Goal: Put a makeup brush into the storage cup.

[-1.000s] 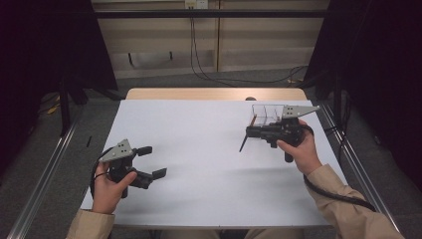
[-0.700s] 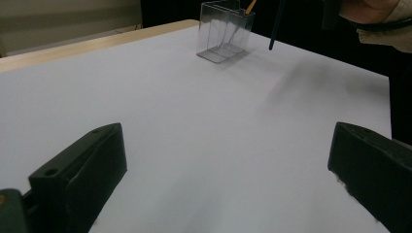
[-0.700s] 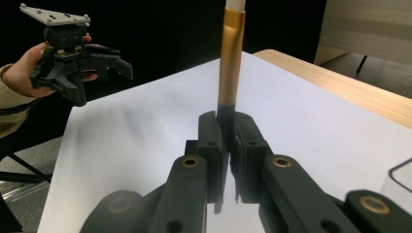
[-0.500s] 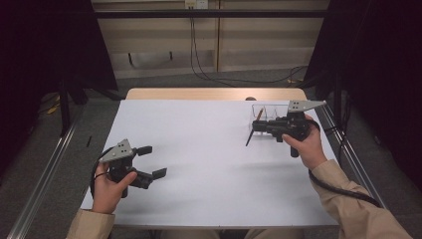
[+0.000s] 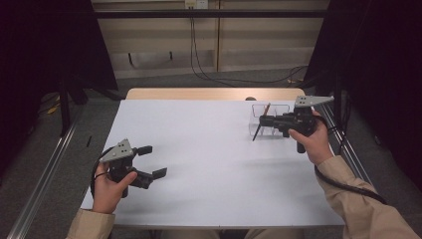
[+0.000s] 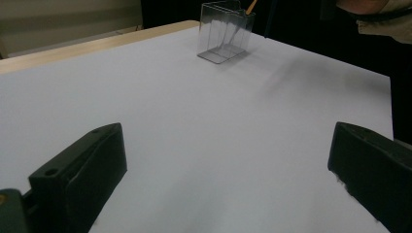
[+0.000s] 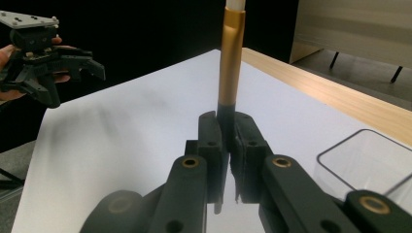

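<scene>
right tongs point(image 5: 266, 121) clenched on the pen point(image 5: 260, 123) beside the clear box point(image 5: 269, 110); left tongs point(image 5: 152, 161) released, idle on the desk point(image 5: 209, 164); next, lower it in tip-first

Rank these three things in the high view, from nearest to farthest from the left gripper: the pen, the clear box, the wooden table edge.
From the left gripper, at the table's near left:
1. The pen, held by the right gripper, toward the far right.
2. The clear box, just behind the pen, far right.
3. The wooden table edge, along the far side; close to the box in distance, so this order is uncertain.
</scene>
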Tool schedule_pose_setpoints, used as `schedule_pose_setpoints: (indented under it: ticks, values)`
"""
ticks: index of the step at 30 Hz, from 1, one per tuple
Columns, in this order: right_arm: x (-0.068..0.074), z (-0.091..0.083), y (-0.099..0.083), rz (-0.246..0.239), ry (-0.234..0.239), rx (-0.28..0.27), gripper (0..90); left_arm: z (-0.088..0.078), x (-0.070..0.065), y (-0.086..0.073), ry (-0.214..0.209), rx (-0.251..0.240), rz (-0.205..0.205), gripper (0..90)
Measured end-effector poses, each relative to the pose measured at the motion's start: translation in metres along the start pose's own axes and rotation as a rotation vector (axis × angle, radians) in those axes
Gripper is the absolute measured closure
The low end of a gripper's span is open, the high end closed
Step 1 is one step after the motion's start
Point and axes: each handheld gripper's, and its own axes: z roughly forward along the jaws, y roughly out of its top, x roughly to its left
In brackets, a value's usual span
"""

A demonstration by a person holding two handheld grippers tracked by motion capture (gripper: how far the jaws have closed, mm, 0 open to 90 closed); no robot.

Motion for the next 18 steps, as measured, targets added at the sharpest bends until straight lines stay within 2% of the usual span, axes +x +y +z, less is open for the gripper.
schedule_pose_setpoints:
  ticks: [9, 18]
  values:
    - [-0.011, -0.008, 0.004, 0.008, -0.039, 0.002, 84.2, 0.0, 0.0, 0.0, -0.001, 0.003, 0.002, 0.4]
    - [-0.019, -0.016, 0.0, 0.019, -0.075, 0.016, 84.2, 0.0, 0.0, 0.0, -0.001, 0.003, 0.002, 0.4]
